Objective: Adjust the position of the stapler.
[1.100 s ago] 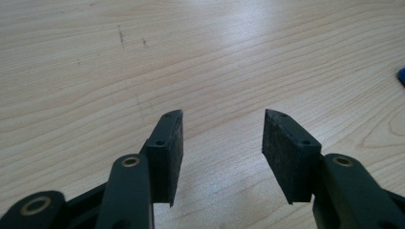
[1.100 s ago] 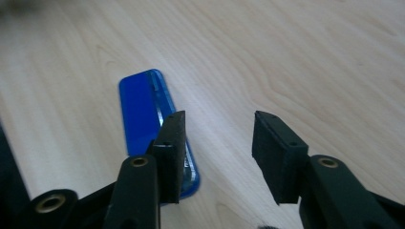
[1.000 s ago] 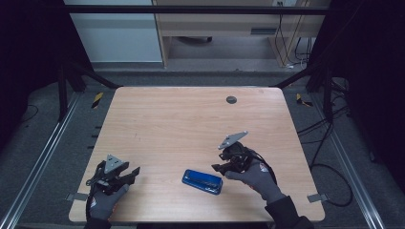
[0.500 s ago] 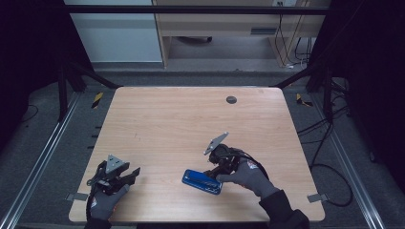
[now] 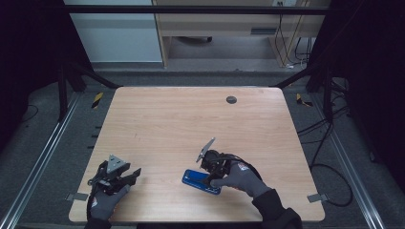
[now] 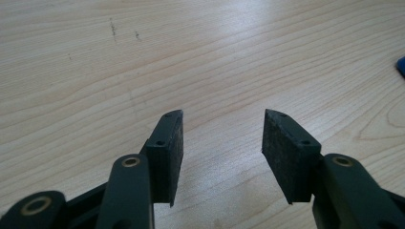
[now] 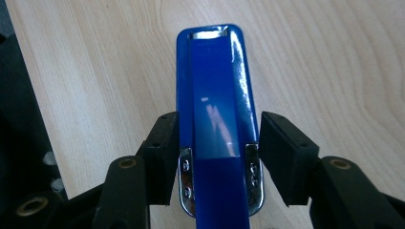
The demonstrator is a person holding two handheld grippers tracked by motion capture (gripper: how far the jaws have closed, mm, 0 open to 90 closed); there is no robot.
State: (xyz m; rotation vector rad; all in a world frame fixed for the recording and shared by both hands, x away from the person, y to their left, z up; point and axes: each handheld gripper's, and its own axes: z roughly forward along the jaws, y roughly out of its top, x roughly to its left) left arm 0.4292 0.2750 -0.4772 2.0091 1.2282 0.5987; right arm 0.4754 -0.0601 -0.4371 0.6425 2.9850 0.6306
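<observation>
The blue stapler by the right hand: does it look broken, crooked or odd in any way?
Nothing stands out. The blue stapler lies flat and whole on the table, between the open right gripper pads, which straddle it. The left one seems to touch; the right stands just off.

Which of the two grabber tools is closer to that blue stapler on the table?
The right gripper. Its open jaws straddle the blue stapler, one on each side, not yet squeezing it. The left gripper hovers over bare table, well off to the stapler's left.
</observation>
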